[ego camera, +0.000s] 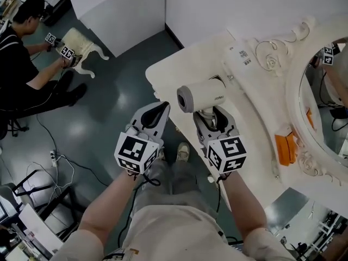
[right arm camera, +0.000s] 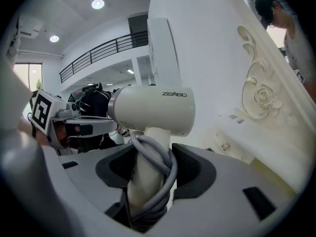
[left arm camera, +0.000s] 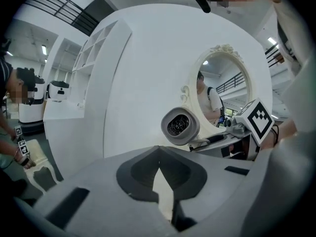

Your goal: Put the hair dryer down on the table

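While above table point(ego camera: 185, 64) edge, hair dryer point(ego camera: 202, 97)

bright, even indoor light with only soft shadows. round ceiling lamps point(right arm camera: 98, 4) glare in the right gripper view. both gripper views bow strongly and fall into black rounded corners, with a soft near foreground. the pale table point(ego camera: 179, 67) looks almost washed out from above.

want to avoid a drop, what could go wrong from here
The hair dryer is held close to the table's edge; released there, it could tip off onto the floor.
The cord is wound round the handle inside the right gripper, so it may snag as the jaws open.
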`<state>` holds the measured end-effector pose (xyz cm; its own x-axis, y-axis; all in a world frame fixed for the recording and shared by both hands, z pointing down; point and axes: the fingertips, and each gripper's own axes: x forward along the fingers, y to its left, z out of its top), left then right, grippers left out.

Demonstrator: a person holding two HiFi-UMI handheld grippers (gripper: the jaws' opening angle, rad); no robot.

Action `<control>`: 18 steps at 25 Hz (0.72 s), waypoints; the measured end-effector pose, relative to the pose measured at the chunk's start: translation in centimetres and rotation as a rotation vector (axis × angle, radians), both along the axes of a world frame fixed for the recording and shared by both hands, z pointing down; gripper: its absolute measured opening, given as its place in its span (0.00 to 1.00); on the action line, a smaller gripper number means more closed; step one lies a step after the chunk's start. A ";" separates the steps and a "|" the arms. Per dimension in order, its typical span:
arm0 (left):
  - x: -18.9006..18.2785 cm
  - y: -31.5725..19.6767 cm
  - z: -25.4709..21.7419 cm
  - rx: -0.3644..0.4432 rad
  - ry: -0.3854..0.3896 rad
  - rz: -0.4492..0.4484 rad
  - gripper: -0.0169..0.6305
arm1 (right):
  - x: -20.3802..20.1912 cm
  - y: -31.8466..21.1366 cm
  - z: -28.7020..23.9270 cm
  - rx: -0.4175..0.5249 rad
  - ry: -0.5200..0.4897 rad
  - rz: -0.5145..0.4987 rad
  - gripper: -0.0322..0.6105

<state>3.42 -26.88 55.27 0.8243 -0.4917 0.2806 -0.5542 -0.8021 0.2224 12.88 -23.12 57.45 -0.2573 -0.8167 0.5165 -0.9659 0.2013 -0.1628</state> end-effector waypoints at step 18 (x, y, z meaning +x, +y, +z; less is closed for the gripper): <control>-0.4 0.4 12.3 -0.184 -0.091 -0.037 0.05 | 0.7 2.8 12.5 -0.342 0.093 -0.079 0.38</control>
<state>2.97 -26.53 67.54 0.7735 -0.4551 0.4412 -0.6074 -0.7311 0.3107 13.58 -20.33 69.93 -0.2513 -0.5726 0.7803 -0.9635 0.2248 -0.1454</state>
